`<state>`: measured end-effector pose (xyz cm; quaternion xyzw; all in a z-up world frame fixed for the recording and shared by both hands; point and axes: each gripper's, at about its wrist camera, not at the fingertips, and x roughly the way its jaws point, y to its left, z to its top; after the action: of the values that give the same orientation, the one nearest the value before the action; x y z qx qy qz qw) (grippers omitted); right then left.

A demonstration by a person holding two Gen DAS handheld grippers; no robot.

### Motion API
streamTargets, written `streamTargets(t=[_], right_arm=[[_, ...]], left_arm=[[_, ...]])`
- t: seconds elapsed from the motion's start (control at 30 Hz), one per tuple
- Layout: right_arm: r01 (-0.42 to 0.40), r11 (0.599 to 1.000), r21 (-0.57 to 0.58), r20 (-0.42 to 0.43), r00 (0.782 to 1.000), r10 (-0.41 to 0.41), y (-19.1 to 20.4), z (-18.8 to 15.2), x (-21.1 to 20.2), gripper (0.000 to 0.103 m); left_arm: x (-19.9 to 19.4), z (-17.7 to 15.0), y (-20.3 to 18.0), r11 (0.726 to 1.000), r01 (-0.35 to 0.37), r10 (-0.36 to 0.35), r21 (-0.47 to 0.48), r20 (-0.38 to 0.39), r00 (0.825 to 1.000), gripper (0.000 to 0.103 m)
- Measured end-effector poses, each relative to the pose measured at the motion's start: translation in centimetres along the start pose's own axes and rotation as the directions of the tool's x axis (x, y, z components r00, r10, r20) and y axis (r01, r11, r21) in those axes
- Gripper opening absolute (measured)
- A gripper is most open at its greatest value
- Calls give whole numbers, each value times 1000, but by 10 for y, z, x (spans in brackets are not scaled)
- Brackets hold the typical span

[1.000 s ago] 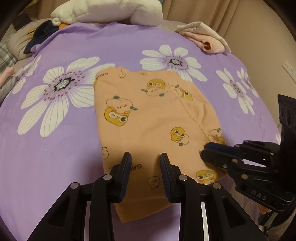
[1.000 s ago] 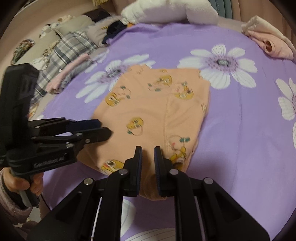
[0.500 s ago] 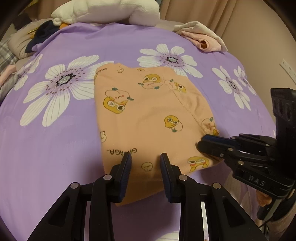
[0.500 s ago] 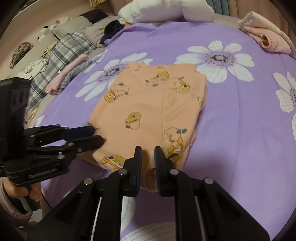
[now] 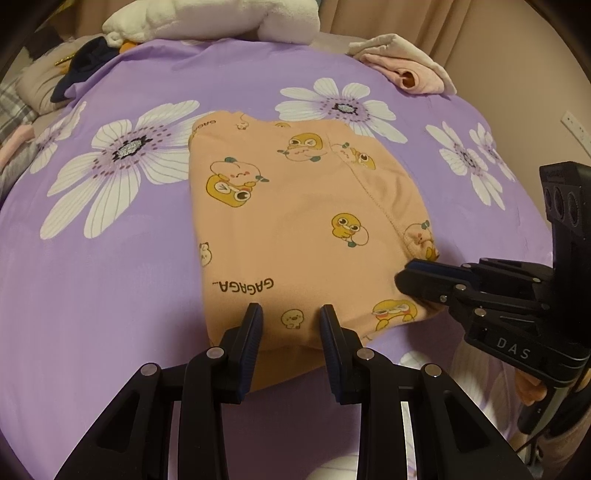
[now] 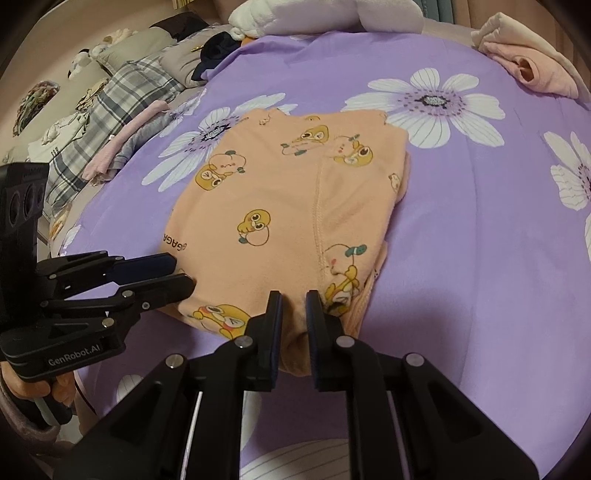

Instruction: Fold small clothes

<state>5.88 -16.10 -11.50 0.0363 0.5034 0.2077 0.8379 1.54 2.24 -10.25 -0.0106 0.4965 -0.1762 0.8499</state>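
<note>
A bed fills the room, covered by a purple sheet (image 5: 110,295) printed with big white daisies. A white pillow (image 5: 207,18) lies at the far end, a crumpled pink garment (image 5: 410,70) sits near the far right corner, and folded plaid and grey clothes (image 6: 110,99) line the left side. The folded orange garment (image 5: 295,229), printed with yellow ducks, lies flat mid-sheet. The left tongs (image 5: 291,328) stand partly spread over its near edge; I cannot tell if they pinch cloth. The right tongs (image 6: 293,314) are nearly pressed together at the near right corner, with a bit of the orange cloth showing in the narrow gap.
</note>
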Motion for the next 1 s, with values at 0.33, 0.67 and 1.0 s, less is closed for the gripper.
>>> streamTargets(t=[0.33,0.67,1.0], right_arm=[[-10,1000,7,35,999,9,5,-5,-23,23],[-13,1000,28,82,997,11,10,-7,-45,53],[-3,999,47,118,993,-2,9,-9,-62,70]], left_arm=[[-13,-8,2,999,-8,7,-46,-14,1000,30],[-25,-13,5,995,-60,59,-81,-17,998,44],[-38,-15,3,993,-74,74,-91,0,997,61]])
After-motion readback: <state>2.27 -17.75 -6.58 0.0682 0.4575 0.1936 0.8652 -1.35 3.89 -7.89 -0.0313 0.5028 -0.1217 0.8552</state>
